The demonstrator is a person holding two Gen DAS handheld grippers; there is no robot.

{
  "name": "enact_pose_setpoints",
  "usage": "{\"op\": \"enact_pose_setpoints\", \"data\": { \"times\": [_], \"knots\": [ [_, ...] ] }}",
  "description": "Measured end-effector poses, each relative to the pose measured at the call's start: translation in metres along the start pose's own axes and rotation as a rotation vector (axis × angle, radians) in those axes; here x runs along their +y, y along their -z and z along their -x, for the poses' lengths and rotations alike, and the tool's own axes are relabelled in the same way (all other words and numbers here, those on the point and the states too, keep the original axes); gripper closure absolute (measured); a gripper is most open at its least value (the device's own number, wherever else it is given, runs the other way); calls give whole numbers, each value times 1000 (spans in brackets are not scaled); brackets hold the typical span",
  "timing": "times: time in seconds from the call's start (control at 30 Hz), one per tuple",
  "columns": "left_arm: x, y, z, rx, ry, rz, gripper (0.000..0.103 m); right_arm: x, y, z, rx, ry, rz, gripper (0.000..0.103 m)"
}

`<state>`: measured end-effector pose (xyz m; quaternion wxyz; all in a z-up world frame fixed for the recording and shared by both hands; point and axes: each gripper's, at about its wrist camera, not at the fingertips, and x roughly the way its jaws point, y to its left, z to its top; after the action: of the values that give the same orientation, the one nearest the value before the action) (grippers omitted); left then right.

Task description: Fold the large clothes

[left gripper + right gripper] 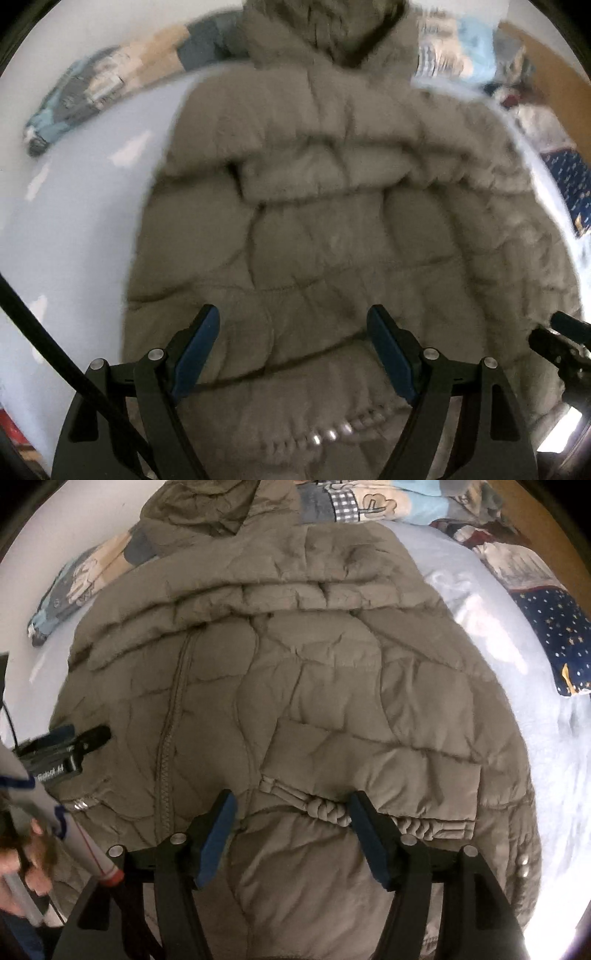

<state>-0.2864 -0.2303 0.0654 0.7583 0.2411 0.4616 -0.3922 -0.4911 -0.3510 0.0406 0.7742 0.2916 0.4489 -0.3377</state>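
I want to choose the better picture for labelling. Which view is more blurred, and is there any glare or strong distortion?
Left wrist view: motion blur smears the puffer jacket and the patterned bedding behind it. Right wrist view: sharper, the jacket's zipper and quilting seams read clearly, but glare washes out the light bedsheet at lower right. Both views: fisheye bending, dark corners.

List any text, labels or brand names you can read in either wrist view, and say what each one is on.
White lettering on the left gripper body, seen in the right wrist view: too blurred to read with confidence.
Cartoon-print bedding beyond the puffer jacket: drawings only, no readable words.
Jacket itself: no label or brand visible.
Nothing else legible in either view.
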Motion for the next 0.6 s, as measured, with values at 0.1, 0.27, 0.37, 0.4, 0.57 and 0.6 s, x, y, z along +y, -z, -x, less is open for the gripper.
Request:
{"op": "enact_pose_setpoints", "data": {
  "times": [0.1,0.27,0.37,0.4,0.57,0.6],
  "knots": [
    [-5,2,57,-146,-24,13,22,2,-9,35,-127,-5,27,34],
    [-10,22,103,-208,27,52,18,-13,-26,41,-137,-59,-63,34],
    [-10,34,78,-117,0,59,18,-19,-31,30,-104,-59,-101,34],
    [-5,33,69,-103,-7,53,18,-18,-32,25,-93,-66,-107,34],
    [-8,16,35,-129,-60,36,18,-7,-35,21,-91,-137,-113,34],
    [-9,7,32,-152,-76,28,18,-4,-35,22,-101,-136,-104,34]
  ]
}}
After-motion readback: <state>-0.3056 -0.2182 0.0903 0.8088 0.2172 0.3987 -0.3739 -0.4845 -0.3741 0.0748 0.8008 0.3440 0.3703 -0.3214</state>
